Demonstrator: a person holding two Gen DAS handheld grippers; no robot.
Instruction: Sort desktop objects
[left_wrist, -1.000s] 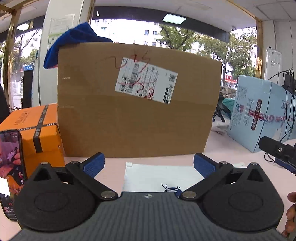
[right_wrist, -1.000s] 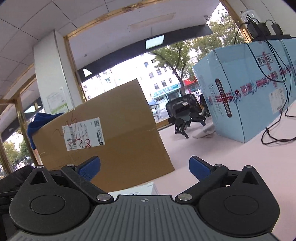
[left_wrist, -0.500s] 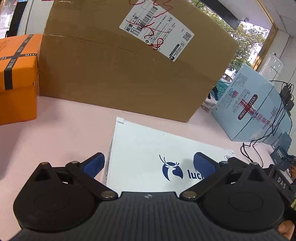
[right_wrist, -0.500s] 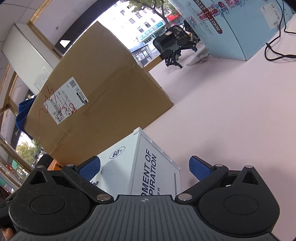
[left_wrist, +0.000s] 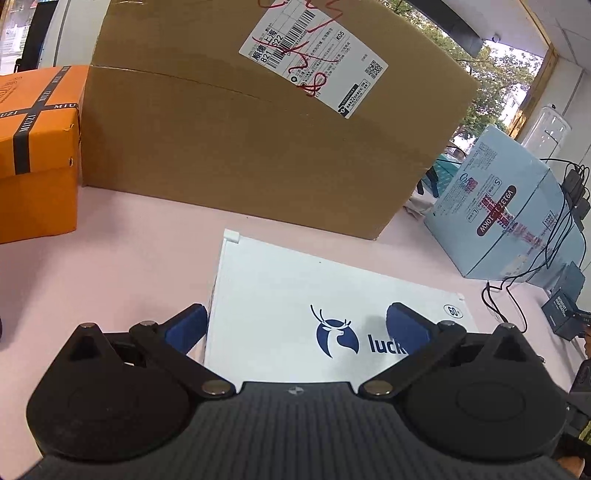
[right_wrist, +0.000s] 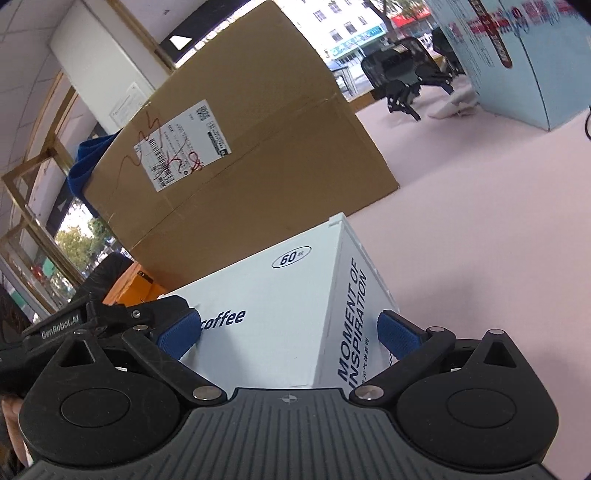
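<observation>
My left tongs (left_wrist: 295, 326) are spread wide, both blue pads apart with nothing clamped. The left pad (left_wrist: 186, 326) sits just off the left edge of the white coffee box (left_wrist: 295, 288), and the right pad is over the box's top face beside the printed deer logo; I cannot tell whether either pad touches the cardboard. My right tongs (right_wrist: 290, 336) are likewise spread wide and straddle the near right corner of the same white coffee box (right_wrist: 280, 306), one pad (right_wrist: 177, 338) against or just beside the top face by the word "coffee", the other at the side panel reading "MOMENT OF INSPIRATION". In the right wrist view I can see the left tongs' black body coming in at the lower left.

The box lies flat on the pink table (left_wrist: 122, 258), near the middle of what I see. Directly behind it, a little apart, stands a large brown cardboard carton (left_wrist: 251, 129) with a white shipping label (left_wrist: 314, 55) scrawled in red. A blue cloth (right_wrist: 86, 166) hangs over the carton's far left top edge. To the carton's left is an orange box (left_wrist: 37, 147) banded with black tape. Off to the right stands a light blue box (left_wrist: 506, 229) with black cables (left_wrist: 517, 284) trailing down its side onto the table.
</observation>
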